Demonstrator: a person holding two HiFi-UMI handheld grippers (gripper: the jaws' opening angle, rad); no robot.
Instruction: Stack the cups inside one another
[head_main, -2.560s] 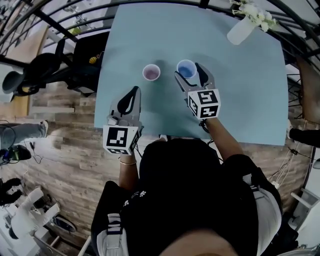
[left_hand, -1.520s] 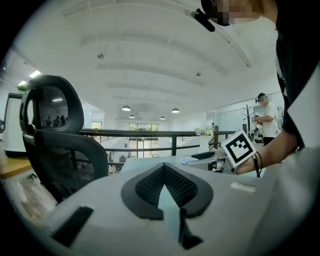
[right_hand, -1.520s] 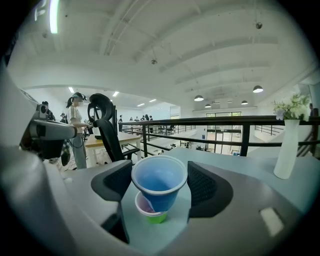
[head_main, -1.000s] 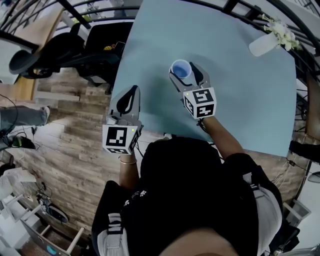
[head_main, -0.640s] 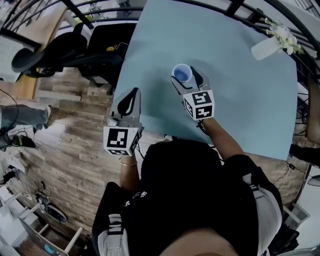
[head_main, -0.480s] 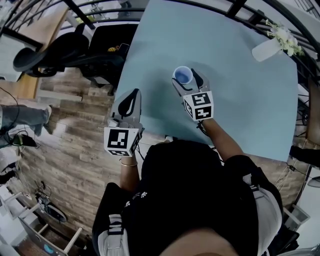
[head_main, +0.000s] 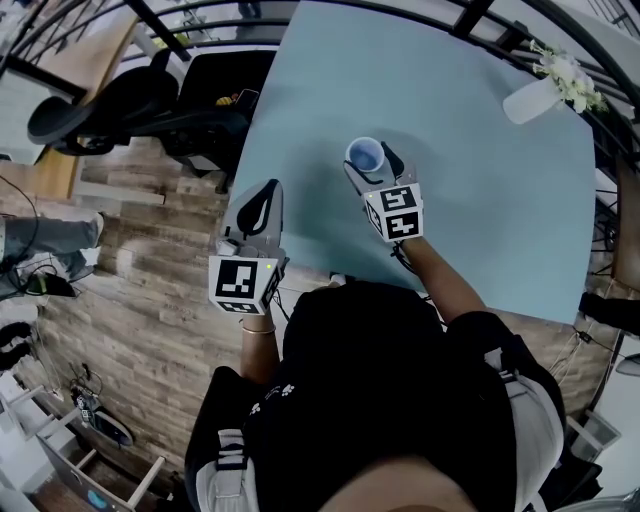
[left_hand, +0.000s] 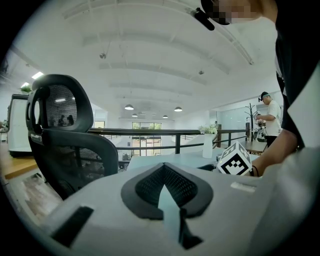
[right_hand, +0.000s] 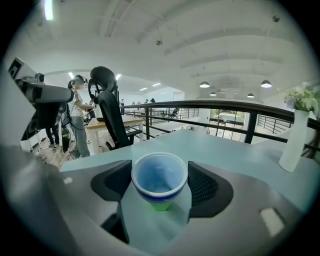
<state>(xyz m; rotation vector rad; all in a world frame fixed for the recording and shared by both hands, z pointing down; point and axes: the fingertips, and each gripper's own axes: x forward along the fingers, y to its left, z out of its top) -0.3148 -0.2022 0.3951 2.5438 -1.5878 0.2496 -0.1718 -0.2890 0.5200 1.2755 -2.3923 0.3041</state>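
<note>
Gripping the blue cup (right_hand: 159, 177) from both sides, the right hand-held gripper (right_hand: 160, 186) had its jaws closed against the cup walls, one dark pad (right_hand: 116, 183) at each side. The cup was upright and mouth up, with a white rim and a blue inside. A green part showed below its blue band. Whether that was a second cup nested with it could not be confirmed. In the head view the cup (head_main: 365, 155) lay over the middle of the light-blue table (head_main: 480, 200), towards its left half. Whether its base rested on the table could not be determined.

The left hand-held gripper (left_hand: 162, 171) had its jaws closed tip to tip with nothing between them. In the head view it (head_main: 262, 195) was at the near left edge of the table, well apart from the cup, with its marker cube (head_main: 244, 283) over the wooden floor (head_main: 150, 300).

A white vase (head_main: 528, 98) of pale flowers (head_main: 565, 72) stood at the far right corner of the table. A black office chair (head_main: 95, 110) stood on the floor to the far left. A dark railing (right_hand: 200, 105) ran beyond the table's far edge.
</note>
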